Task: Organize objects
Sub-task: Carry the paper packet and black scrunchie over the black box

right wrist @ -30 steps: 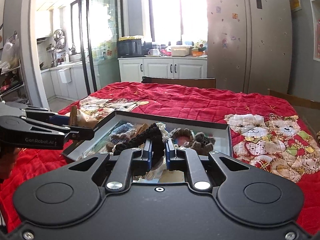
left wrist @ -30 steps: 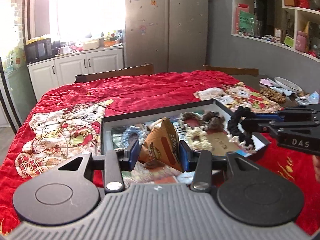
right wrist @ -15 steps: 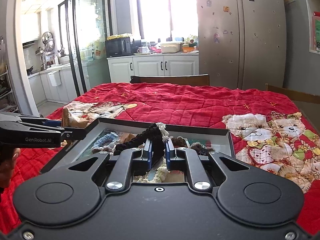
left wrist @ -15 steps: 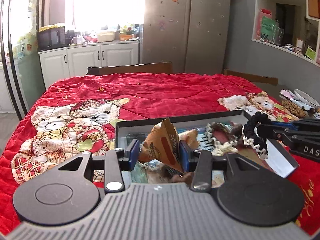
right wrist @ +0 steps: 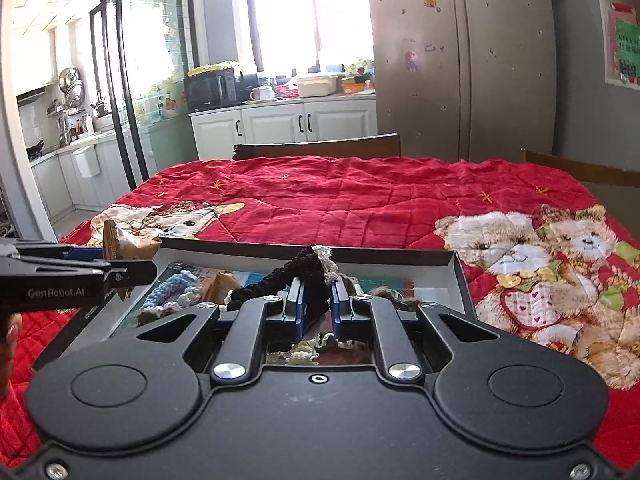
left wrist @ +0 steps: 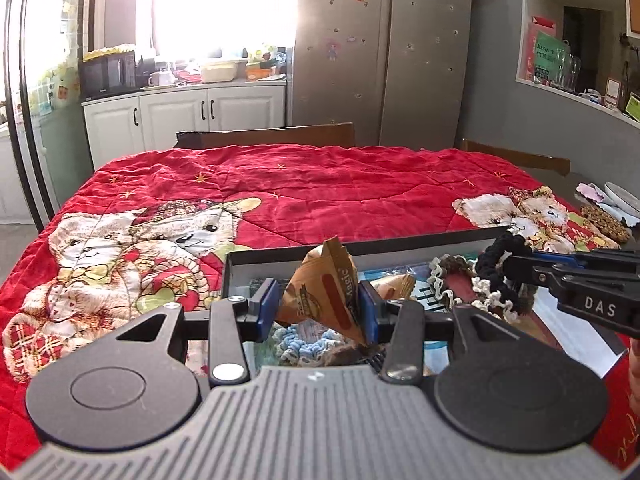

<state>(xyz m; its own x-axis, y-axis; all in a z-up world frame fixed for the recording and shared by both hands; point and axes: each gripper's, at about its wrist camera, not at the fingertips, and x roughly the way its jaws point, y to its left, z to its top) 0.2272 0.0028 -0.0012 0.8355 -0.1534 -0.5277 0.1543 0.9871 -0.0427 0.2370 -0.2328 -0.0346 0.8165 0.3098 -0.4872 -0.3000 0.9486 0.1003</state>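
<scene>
My left gripper (left wrist: 318, 308) is shut on a brown snack packet (left wrist: 328, 286) and holds it above the left part of a shallow black tray (left wrist: 400, 245). My right gripper (right wrist: 316, 304) is shut on a black scrunchie with cream lace (right wrist: 296, 276), held above the tray (right wrist: 456, 270). In the left wrist view the right gripper comes in from the right with the scrunchie (left wrist: 496, 258). In the right wrist view the left gripper comes in from the left with the packet (right wrist: 120, 242). Other scrunchies lie in the tray, among them a light blue one (right wrist: 168, 286).
The tray sits on a red quilt with teddy bears (left wrist: 300, 184) covering the table. Wooden chair backs (left wrist: 264, 136) stand at the far edge. A plate and a woven mat (left wrist: 604, 220) lie at the right edge. Cabinets and a fridge stand behind.
Both grippers have risen and drawn back toward me with their loads, so the tray sits lower and nearer in both views. Both grips are unchanged.
</scene>
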